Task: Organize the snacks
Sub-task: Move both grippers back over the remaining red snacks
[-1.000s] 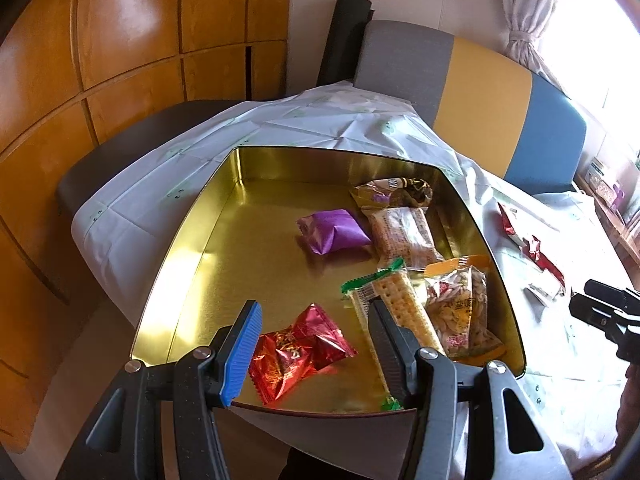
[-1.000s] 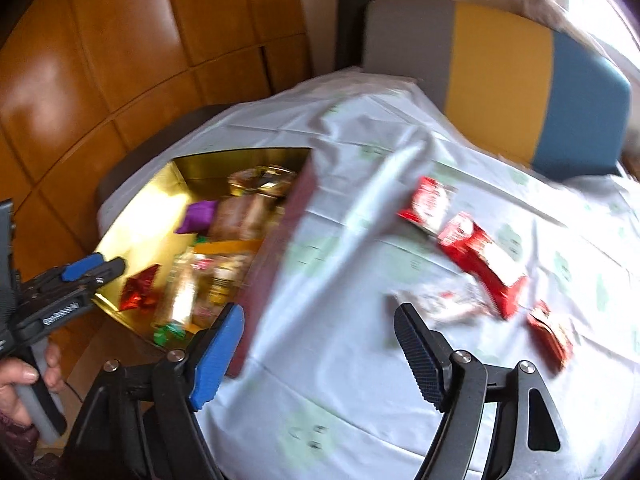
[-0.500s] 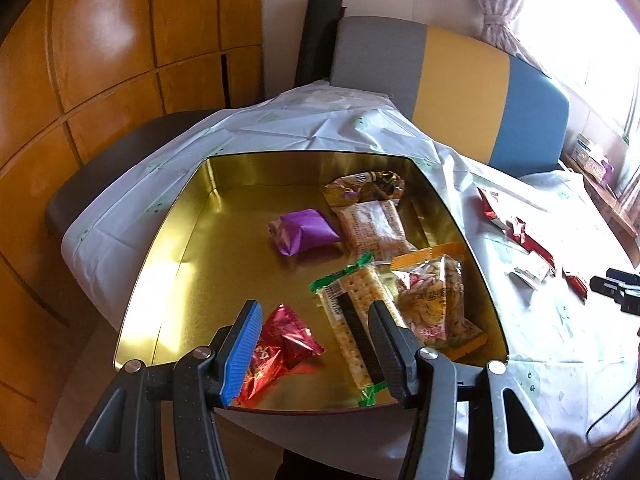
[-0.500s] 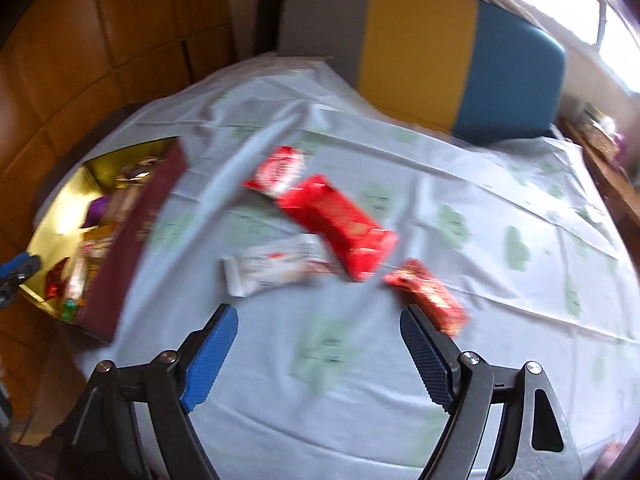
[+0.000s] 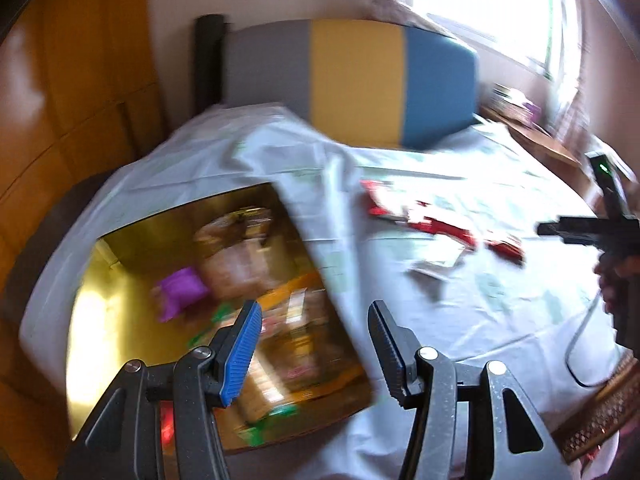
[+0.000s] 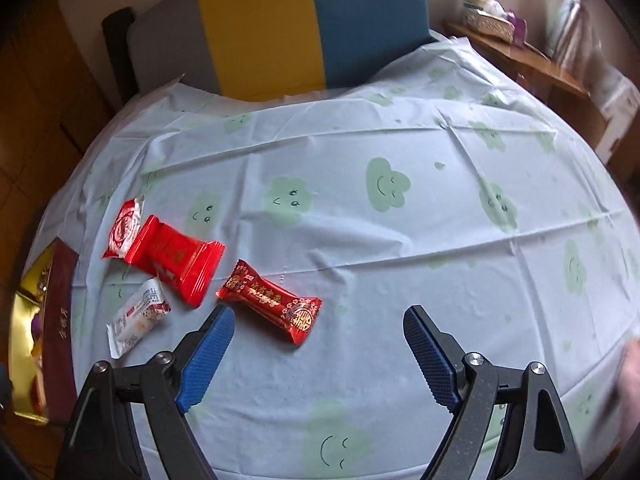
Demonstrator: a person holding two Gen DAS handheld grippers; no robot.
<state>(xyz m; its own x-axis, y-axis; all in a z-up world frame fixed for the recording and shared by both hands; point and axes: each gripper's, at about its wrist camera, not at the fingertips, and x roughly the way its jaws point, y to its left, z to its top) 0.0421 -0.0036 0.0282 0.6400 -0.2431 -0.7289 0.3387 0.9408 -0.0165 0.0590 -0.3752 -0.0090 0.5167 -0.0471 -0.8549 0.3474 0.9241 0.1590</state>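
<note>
A gold tin [image 5: 120, 312] at the table's left edge holds several snacks, among them a purple packet [image 5: 180, 286]; the view is blurred. My left gripper [image 5: 316, 344] is open and empty above the tin's right wall. In the right wrist view my right gripper [image 6: 320, 354] is open and empty over the cloth. Before it lie a dark red candy bar [image 6: 270, 300], a big red packet [image 6: 176, 258], a red-and-white packet [image 6: 124, 230] and a white packet [image 6: 136, 316]. The tin [image 6: 24, 320] shows at far left. The right gripper [image 5: 580, 228] shows in the left wrist view.
A pale cloth with green smiley clouds [image 6: 384, 184] covers the round table. A grey, yellow and blue chair back [image 6: 280, 20] stands behind it. A wooden shelf with a basket [image 6: 492, 24] is at the back right. Wood panelling [image 5: 72, 92] is on the left.
My left gripper has swung right, from over the tin's inside to its right wall. My right gripper has moved right; the loose packets now lie at its left.
</note>
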